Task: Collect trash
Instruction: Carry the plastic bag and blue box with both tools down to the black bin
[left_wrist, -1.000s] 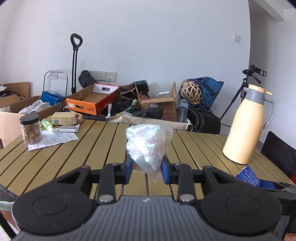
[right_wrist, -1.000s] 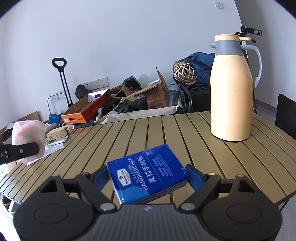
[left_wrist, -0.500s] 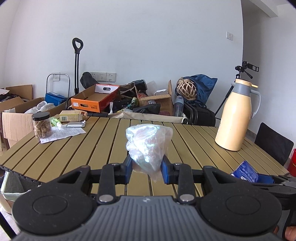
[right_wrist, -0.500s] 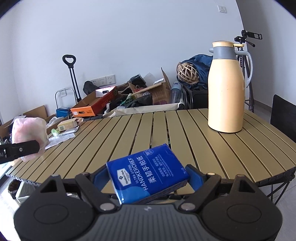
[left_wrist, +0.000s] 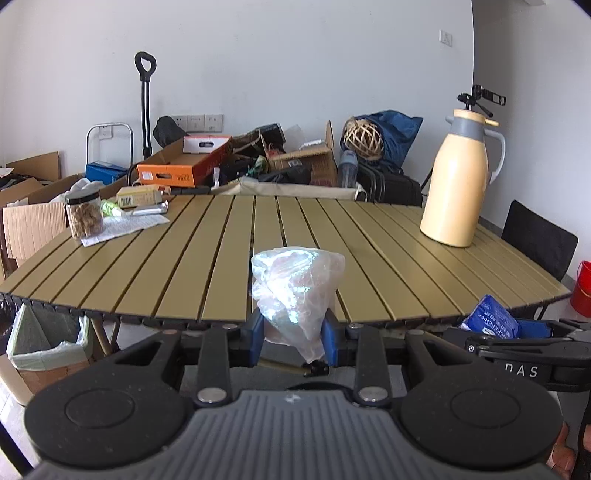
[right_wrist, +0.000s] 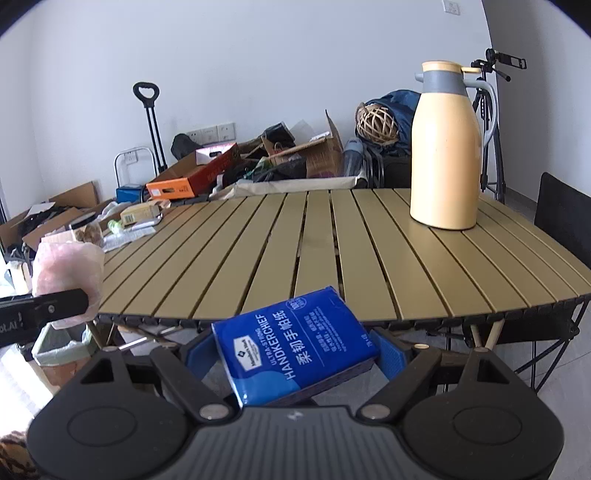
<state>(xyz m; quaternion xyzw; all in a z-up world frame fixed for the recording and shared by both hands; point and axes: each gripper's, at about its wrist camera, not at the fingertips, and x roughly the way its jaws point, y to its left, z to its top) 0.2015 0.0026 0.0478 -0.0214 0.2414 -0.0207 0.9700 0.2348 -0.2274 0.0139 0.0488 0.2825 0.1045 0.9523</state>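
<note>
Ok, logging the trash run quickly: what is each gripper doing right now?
Left gripper: shut on the crumpled clear plastic bag.
Right gripper: shut on the blue handkerchief tissue pack.

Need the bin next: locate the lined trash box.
The lined trash box sits on the floor at lower left in the left wrist view, under the table edge, below the jar.

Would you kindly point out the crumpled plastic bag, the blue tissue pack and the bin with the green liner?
crumpled plastic bag (left_wrist: 295, 288), left wrist view, middle of the wad
blue tissue pack (right_wrist: 295, 343), right wrist view, printed face
bin (left_wrist: 48, 354), left wrist view, green liner
</note>
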